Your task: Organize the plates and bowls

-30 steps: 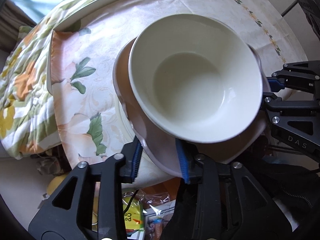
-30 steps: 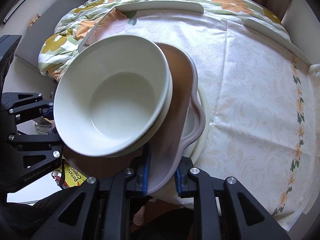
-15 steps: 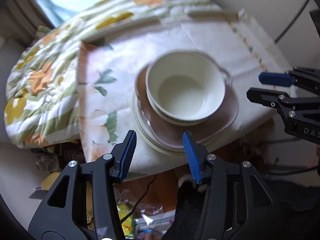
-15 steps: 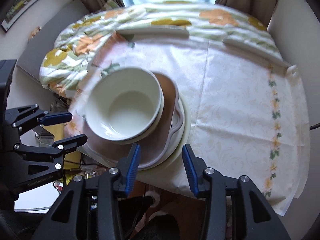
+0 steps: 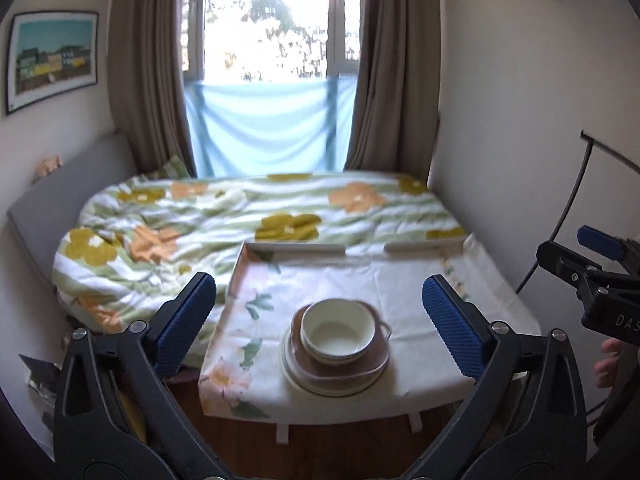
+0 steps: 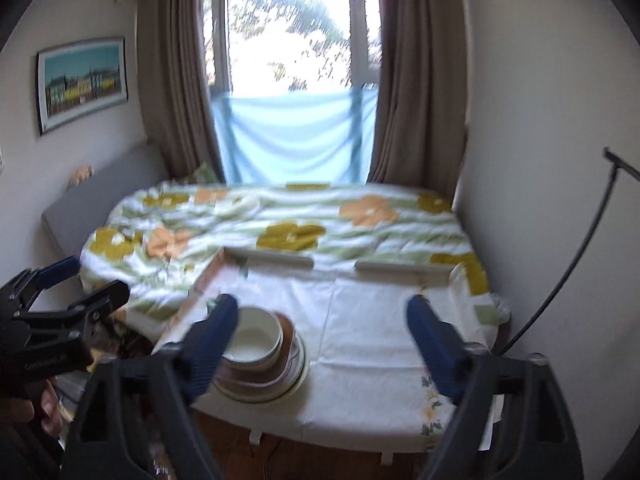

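A stack of dishes stands near the front edge of the cloth-covered table (image 5: 420, 280): a cream bowl (image 5: 338, 330) on a brown plate (image 5: 376, 364) on a pale round plate (image 5: 304, 380). The same cream bowl (image 6: 256, 340) shows in the right wrist view, partly behind a finger. My left gripper (image 5: 320, 320) hangs well back from the stack, its jaws opening wide with nothing between them. My right gripper (image 6: 324, 344) is likewise raised and back, jaws opening, empty. Each gripper shows at the other view's edge.
A bed with a floral quilt (image 5: 240, 216) lies behind the table, under a curtained window (image 5: 272, 40). White rails (image 5: 296, 247) edge the table's far side. A framed picture (image 5: 52, 56) hangs on the left wall. A black cable (image 5: 572, 200) runs on the right. Wooden floor lies below the table's front.
Both grippers let go of the brown plate's rim, opened wide, and pulled up and back from the table. The stack now sits small and far; the view tilted up to the window.
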Available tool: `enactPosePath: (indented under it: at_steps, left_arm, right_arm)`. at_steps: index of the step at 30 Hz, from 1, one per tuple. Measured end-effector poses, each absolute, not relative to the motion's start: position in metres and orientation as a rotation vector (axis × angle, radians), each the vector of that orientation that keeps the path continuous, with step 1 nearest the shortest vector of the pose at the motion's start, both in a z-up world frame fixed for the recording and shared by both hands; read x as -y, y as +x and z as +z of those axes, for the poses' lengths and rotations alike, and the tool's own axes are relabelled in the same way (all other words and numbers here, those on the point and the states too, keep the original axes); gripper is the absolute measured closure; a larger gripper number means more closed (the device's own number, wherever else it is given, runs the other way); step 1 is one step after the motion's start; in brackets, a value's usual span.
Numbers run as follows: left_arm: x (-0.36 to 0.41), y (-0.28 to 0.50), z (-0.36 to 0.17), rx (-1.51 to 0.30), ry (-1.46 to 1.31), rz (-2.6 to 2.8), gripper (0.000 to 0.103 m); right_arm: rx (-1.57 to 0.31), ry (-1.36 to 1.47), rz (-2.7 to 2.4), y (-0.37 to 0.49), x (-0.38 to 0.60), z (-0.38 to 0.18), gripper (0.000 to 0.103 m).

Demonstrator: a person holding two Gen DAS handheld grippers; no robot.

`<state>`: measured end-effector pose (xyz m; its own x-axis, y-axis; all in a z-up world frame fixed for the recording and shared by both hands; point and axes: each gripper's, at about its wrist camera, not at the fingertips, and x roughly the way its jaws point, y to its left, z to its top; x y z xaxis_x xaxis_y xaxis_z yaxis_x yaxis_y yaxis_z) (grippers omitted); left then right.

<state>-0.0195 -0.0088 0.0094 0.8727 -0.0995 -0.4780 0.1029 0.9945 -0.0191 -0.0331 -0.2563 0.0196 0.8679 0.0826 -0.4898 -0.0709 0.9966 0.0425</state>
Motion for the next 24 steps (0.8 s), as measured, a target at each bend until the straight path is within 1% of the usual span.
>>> enactPosePath:
  at_steps: [5, 12, 24]
  left_arm:
    - [0.019, -0.045, 0.020, -0.458, -0.014, -0.129, 0.000]
    - [0.030, -0.067, 0.028, -0.407, 0.036, -0.124, 0.000]
    - [0.029, -0.069, 0.032, -0.375, 0.039, -0.091, 0.000]
  right_arm:
    - [-0.472, 0.023, 0.041, -0.053, 0.263, 0.025, 0.011]
    - [-0.442, 0.031, 0.024, -0.069, 0.266, 0.024, 0.011]
    - [-0.422, 0.027, 0.028, -0.076, 0.265, 0.025, 0.011]
